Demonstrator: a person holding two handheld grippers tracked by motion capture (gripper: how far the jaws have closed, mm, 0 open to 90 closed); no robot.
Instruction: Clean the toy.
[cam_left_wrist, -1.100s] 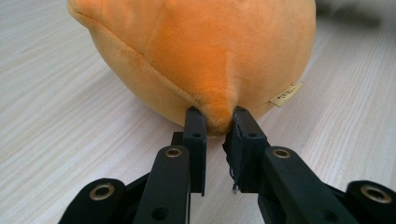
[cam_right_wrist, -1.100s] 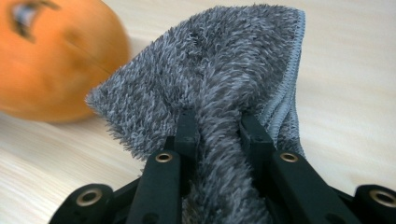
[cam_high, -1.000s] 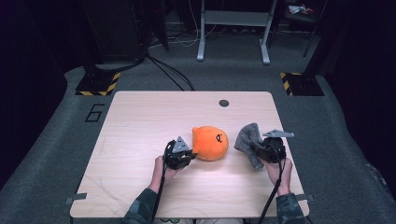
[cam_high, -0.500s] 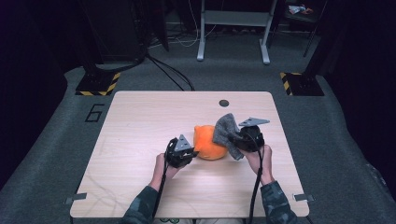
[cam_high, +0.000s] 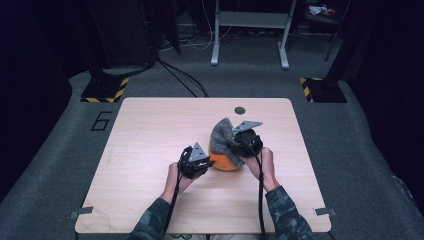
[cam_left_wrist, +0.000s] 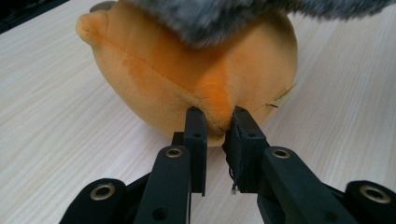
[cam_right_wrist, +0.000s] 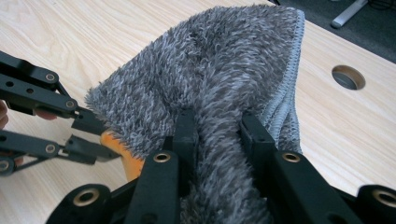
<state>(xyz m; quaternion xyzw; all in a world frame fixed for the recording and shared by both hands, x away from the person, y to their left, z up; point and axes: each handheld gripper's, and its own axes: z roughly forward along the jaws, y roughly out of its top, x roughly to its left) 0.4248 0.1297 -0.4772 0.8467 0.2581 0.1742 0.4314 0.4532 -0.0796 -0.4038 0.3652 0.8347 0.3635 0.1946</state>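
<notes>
Grippers as we read them: left gripper (cam_left_wrist: 215, 122) pinches orange plush (cam_left_wrist: 187, 74); right gripper (cam_right_wrist: 217, 123) clamps grey fuzzy cloth (cam_right_wrist: 210, 79), draped over plush on table (cam_high: 150, 130).

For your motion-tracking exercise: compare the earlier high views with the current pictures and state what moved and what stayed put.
The right gripper carried the grey cloth leftward from the table's right side onto the orange plush, and the cloth now drapes over it. The left gripper stayed clamped on the plush's near side. The plush and table did not shift.
</notes>
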